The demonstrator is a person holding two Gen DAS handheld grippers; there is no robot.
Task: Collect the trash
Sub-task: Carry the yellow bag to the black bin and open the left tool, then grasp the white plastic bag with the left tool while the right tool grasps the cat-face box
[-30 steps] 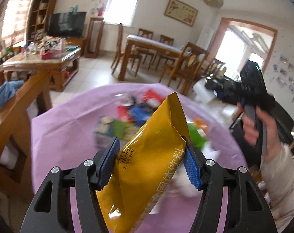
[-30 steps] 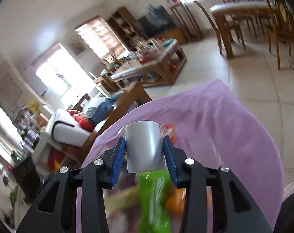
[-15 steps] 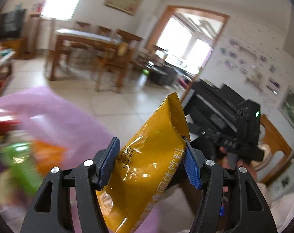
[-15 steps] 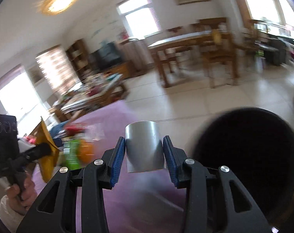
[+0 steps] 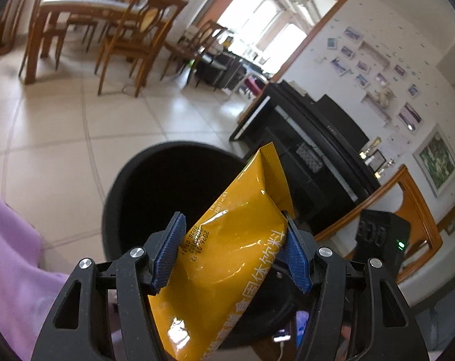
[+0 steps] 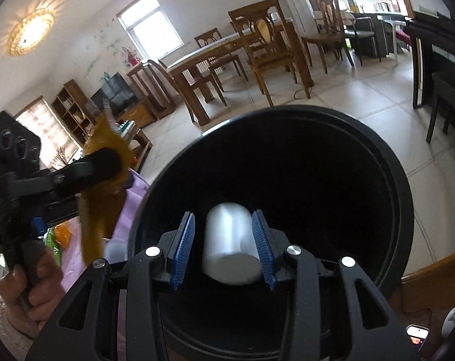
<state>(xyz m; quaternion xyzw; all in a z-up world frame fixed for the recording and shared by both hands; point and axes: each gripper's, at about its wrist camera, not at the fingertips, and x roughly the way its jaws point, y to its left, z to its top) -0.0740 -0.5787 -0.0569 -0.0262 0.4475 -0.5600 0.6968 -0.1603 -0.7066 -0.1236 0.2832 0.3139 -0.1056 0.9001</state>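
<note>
My left gripper [image 5: 232,251] is shut on a yellow snack packet [image 5: 227,255] and holds it over the near rim of a black round bin [image 5: 128,177]. In the right wrist view the bin [image 6: 404,198] fills the middle. My right gripper [image 6: 227,246] hangs over its mouth with the jaws spread wider than the grey cup [image 6: 230,246]. The cup is blurred between the pads and looks loose. The left gripper with the packet [image 6: 101,186] also shows at the left of that view.
The purple-covered table [image 5: 11,258] lies at the left, with more wrappers [image 6: 59,234] on it. A black piano [image 5: 311,150] stands behind the bin. A wooden dining table and chairs [image 6: 242,57] stand further back on the tiled floor.
Both grippers swung from the table to the bin. The right gripper's jaws have opened off the grey cup. The left gripper still holds the packet.
</note>
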